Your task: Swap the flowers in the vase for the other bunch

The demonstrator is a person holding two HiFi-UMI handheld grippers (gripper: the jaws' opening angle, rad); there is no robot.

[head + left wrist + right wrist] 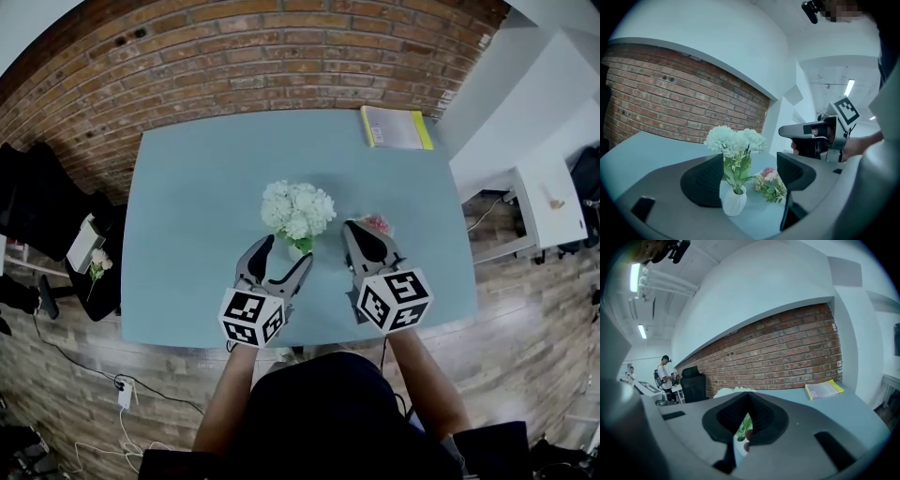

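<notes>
Jaws of the left gripper stand about half apart and hold nothing; in its own view the small white ribbed vase with the white flowers is seen between them, closer to the left jaw, and I see no contact. The right gripper has its jaws pressed together and empty. Vase and flowers are at the middle of the blue table in the head view, and the pink bunch lies just to their right, near the tip of the right gripper. I judge that the white flowers are about to be taken out. To do it well, I would grip the green stems just above the vase mouth, not the soft heads, and lift straight up. The vase looks light, so the right gripper should steady it without pressing on the pink bunch.
</notes>
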